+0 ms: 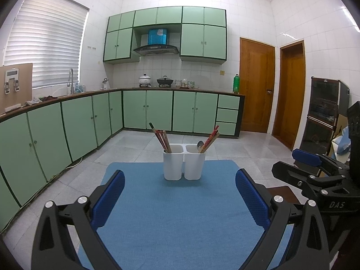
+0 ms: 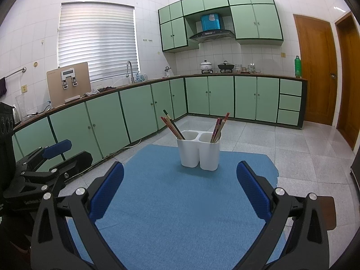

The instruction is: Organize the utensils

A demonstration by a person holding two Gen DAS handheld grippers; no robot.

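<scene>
I am holding both the left gripper (image 1: 180,193) and right gripper (image 2: 180,189) with jaws apart, empty, facing the white plastic two-compartment utensil holder (image 1: 184,165) standing on the blue cloth mat (image 1: 175,213).

You have one white holder (image 1: 184,165) with two compartments on one blue mat (image 1: 175,213). The left compartment holds a bundle of chopsticks (image 1: 160,137), about five; the exact count is hard to tell. The right compartment holds another chopstick bundle (image 1: 210,140), roughly four, plus one spoon (image 1: 200,145). You have two hand-held grippers: left hand-held gripper (image 1: 180,199) and right hand-held gripper (image 2: 180,191).
</scene>
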